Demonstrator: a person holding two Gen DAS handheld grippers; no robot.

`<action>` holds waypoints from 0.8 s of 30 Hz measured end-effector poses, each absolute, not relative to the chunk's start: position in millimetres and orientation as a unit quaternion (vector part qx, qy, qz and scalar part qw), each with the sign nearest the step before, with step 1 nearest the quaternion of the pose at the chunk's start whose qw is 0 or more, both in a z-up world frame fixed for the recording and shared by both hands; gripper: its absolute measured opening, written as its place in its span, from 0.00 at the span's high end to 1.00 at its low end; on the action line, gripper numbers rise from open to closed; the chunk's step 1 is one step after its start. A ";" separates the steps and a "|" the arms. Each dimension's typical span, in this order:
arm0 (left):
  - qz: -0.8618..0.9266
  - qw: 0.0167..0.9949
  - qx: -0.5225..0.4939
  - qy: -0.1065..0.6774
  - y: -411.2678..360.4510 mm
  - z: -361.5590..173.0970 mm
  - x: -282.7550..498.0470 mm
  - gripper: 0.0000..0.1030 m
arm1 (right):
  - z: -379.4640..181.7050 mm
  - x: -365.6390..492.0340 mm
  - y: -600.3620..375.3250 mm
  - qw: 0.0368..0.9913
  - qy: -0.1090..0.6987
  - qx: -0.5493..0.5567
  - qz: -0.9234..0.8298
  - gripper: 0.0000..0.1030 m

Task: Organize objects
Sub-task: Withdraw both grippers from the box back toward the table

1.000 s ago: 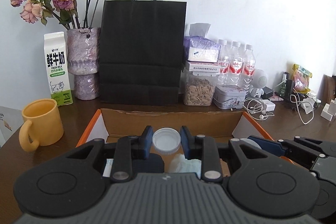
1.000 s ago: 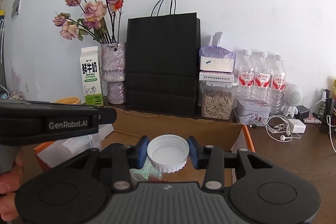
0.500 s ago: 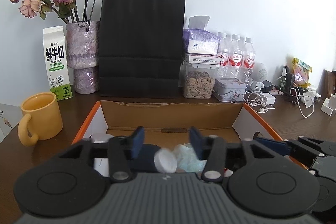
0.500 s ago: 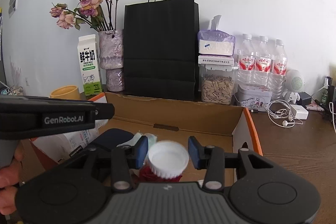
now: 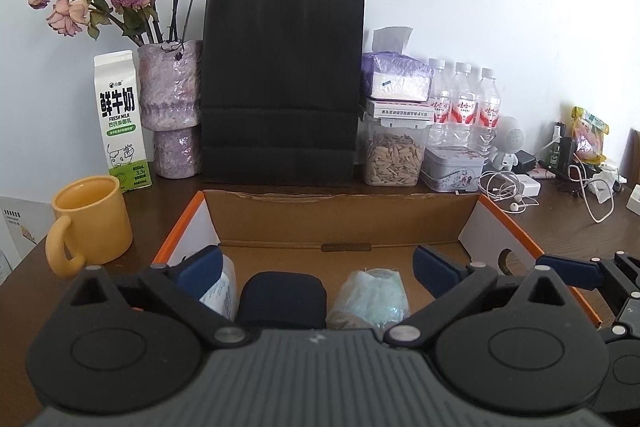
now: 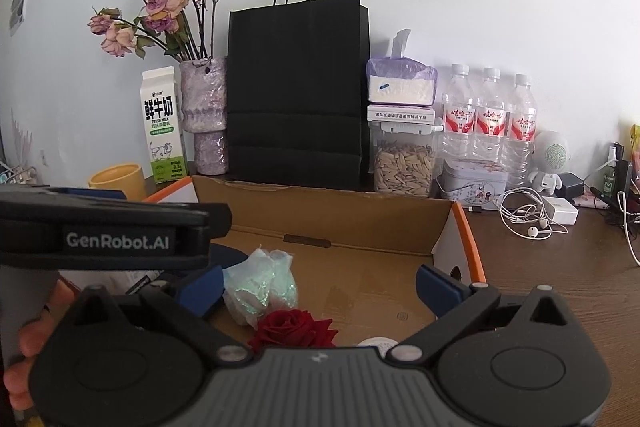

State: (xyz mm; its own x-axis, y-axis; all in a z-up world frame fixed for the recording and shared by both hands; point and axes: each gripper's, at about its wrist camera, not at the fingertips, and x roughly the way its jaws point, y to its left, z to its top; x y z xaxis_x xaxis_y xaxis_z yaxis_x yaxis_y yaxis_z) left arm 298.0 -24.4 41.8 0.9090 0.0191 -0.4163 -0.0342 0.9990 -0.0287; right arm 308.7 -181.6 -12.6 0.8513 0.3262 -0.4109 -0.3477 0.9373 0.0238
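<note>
Dark wooden table against a pale wall, crowded along the back. At 12 o'clock, black paper bag upright; at 10 o'clock, vase of dried roses, milk carton, yellow mug. At 2 o'clock, water bottles behind a seed jar.

Open cardboard box lying with long axis 9 to 3 o'clock, holding a dark pouch and a plastic-wrapped bundle.

Seen only from the right wrist: red rose and white cap on the box floor at 6 o'clock.

Left gripper spread wide, gripping nothing. Right gripper likewise wide, over the box.
</note>
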 end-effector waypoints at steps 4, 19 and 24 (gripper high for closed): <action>0.013 0.977 -0.017 0.212 -25.0 41.7 297.0 0.00 | -11.8 308.5 -181.8 0.962 0.208 -0.025 0.173 0.00; 0.011 0.979 -0.022 0.203 -22.6 50.1 280.3 0.00 | -5.6 300.4 -187.5 0.963 0.203 -0.019 0.177 0.00; 0.010 0.980 -0.027 0.198 -20.1 55.5 261.9 0.00 | 0.3 288.2 -191.8 0.963 0.197 -0.019 0.183 0.00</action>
